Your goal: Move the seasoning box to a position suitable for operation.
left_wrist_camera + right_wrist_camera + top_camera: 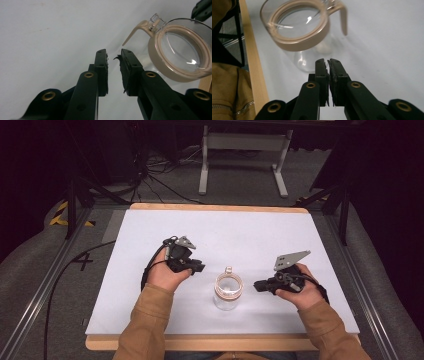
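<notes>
Glass jar [228, 292], beige-rimmed, lid closed, stands upright on table [150, 245], seemingly empty.

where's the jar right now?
In the high view the clear jar stands upright on the white table, near its front edge and about centre, between the left claw and the right claw, touching neither.

Jar [228, 291] stands on the table [250, 235], near the front edge, about centre. Left gripper [199, 268] just left of it, right gripper [258, 286] just right, both pointing inward at the jar, neither touching. Jar's lid latch [228, 269] on its far side.
</notes>
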A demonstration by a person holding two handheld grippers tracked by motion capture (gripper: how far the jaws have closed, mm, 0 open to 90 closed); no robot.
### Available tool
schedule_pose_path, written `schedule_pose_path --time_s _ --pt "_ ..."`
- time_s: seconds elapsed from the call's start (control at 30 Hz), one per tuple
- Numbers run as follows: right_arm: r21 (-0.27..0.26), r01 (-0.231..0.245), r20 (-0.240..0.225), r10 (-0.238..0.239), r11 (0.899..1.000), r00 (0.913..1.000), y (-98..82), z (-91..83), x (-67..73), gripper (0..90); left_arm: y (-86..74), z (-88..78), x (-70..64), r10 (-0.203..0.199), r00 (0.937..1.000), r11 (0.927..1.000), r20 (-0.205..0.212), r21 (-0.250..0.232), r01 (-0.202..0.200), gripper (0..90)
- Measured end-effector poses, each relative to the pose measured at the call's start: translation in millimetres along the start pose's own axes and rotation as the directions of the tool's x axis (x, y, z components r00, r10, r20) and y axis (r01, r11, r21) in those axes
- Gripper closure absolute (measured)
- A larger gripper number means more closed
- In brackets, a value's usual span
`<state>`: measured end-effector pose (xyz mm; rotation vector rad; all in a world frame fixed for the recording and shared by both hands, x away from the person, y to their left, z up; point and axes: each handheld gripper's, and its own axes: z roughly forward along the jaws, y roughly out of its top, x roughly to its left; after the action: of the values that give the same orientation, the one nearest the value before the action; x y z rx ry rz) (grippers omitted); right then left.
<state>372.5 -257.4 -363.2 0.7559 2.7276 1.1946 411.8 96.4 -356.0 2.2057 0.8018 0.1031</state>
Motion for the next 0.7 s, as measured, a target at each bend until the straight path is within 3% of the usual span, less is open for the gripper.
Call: schedule_pose_path --time_s 0.13,0.33,0.37,0.57,0.6,0.7 --pt "-0.052 -0.023 0.05 0.025 0.998 0.9984 -1.7 -20.1 -15.1 80.8 -7.5 -7.5 6.2 -0.017 0.9996 0.9998 -0.021 -0.007 0.017 74.1" --pt "-0.082 -0.08 0.149 0.092 0.993 0.9847 -14.2 -42.2 -39.7 77.4 -14.7 -10.0 16.3 -0.049 0.9979 0.9988 -0.041 -0.009 0.049 73.7" --pt "-0.082 -0.08 0.149 0.092 0.993 0.9847 -14.2 -42.2 -39.7 77.4 -15.9 -10.0 18.5 -0.056 0.9976 0.9984 -0.04 -0.007 0.056 73.7" --pt "-0.101 -0.14 0.219 0.159 0.985 0.9627 -30.4 -56.3 -61.8 76.5 -24.8 -6.8 32.9 -0.091 0.9943 0.9959 -0.056 0.003 0.091 73.6" --pt "-0.106 -0.162 0.235 0.183 0.981 0.9548 -35.9 -58.3 -68.0 76.2 -26.7 -6.5 35.4 -0.093 0.9936 0.9956 -0.064 0.008 0.094 73.4" --pt "-0.105 -0.178 0.245 0.199 0.978 0.949 -41.1 -59.1 -74.2 75.9 -34.5 -4.4 44.4 -0.115 0.9911 0.9931 -0.068 0.015 0.116 73.4"
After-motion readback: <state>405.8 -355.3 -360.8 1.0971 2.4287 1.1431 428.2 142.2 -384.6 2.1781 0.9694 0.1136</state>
